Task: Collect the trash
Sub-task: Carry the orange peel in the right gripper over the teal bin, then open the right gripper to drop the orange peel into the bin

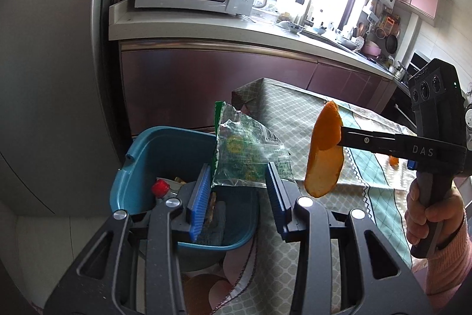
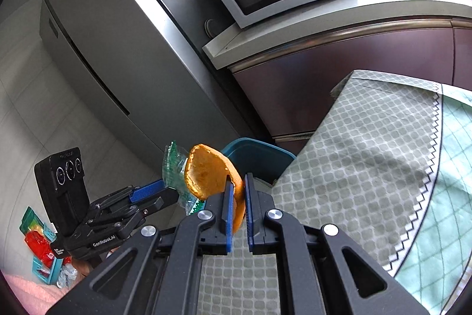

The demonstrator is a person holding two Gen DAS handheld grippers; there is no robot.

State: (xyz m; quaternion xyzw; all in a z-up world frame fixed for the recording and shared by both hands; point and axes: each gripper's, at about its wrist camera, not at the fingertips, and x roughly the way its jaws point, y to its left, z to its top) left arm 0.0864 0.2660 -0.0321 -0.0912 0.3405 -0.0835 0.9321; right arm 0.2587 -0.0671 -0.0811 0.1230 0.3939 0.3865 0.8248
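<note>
- Hovering over the blue bin (image 1: 138,167), the left gripper (image 1: 239,191) pinches a light, crinkly wrapper (image 1: 247,149) by its edge.
- The right gripper (image 2: 237,197), clamped, grips a limp orange peel (image 2: 206,170) beside it.

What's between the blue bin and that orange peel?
In the left wrist view, the crinkled plastic wrapper, held by the left gripper, sits between the bin and the orange peel.

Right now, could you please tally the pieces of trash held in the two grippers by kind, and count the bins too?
Orange peel, clamped in the right gripper: 1
Clear-and-green plastic wrapper, between the fingers of the left gripper: 1
Blue bin, beside the table: 1
Total: 3
</note>
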